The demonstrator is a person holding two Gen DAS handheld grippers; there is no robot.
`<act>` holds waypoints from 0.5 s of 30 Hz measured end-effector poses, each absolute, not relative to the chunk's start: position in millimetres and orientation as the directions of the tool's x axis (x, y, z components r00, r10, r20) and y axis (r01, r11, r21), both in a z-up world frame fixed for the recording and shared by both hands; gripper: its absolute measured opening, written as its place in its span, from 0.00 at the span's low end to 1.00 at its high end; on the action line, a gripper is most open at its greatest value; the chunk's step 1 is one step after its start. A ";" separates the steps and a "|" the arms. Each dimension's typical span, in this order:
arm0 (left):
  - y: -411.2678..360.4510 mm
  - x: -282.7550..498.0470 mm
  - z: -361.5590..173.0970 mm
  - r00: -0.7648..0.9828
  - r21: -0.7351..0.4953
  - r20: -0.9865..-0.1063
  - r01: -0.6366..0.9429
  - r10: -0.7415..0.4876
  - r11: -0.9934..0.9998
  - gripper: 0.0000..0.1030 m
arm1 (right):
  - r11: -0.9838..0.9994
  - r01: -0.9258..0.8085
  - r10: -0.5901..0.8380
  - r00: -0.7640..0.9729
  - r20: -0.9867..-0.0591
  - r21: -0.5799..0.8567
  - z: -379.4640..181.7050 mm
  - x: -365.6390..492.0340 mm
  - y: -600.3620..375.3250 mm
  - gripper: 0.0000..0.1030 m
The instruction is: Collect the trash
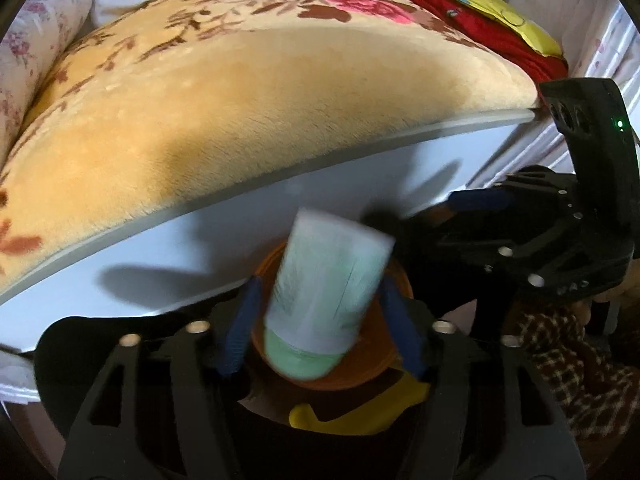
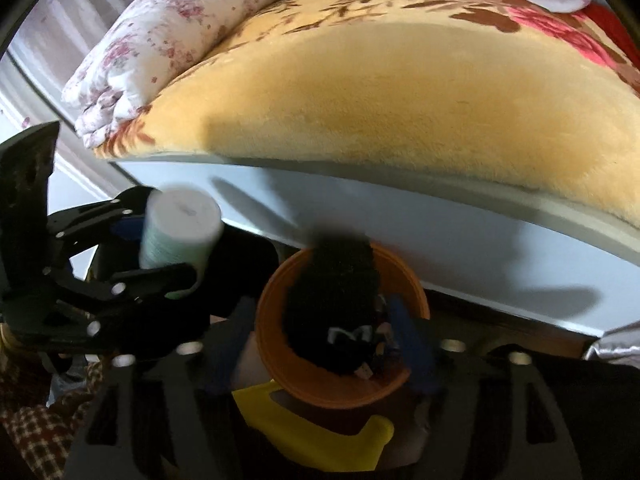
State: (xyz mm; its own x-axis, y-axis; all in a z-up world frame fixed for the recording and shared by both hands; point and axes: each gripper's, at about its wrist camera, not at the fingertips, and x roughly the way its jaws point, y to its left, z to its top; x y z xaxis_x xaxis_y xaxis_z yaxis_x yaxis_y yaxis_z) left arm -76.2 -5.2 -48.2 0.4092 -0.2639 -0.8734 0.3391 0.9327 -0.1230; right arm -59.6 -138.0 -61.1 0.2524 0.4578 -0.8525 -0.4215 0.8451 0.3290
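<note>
A smooth pale-green and white cylindrical cup [image 1: 326, 284], blurred, sits clamped between the blue-padded jaws of the left gripper [image 1: 320, 320], directly above a round orange bin [image 1: 396, 280]. The right gripper [image 2: 328, 344] has its jaws closed on a fuzzy black bundle [image 2: 332, 300] with a white mark, held over the same orange bin [image 2: 276, 340]. A curved yellow plastic piece [image 2: 312, 432] lies below the rim. Behind rises a white bed frame [image 2: 440, 240] under a plush yellow floral blanket [image 2: 400, 100] and a rolled flowered quilt [image 2: 172, 36].
</note>
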 end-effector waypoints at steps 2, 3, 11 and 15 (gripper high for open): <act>-3.1 -74.6 -42.1 0.439 -0.093 -0.868 0.318 -0.234 0.944 0.72 | 0.852 -0.407 0.455 0.266 -0.850 0.329 -58.0 -57.0 -142.9 0.77; -1.7 -73.2 -37.5 0.456 -0.076 -0.863 0.310 -0.218 0.948 0.72 | 0.858 -0.395 0.451 0.277 -0.848 0.328 -55.8 -55.1 -146.7 0.78; 29.3 -61.9 17.7 0.702 0.054 -0.711 0.124 -0.049 0.991 0.88 | 0.913 -0.317 0.390 0.489 -0.780 0.257 -7.7 -33.4 -192.4 0.81; 35.9 -52.7 32.8 0.736 0.052 -0.676 0.077 -0.021 0.996 0.89 | 0.931 -0.302 0.350 0.579 -0.737 0.205 19.7 -24.7 -203.4 0.83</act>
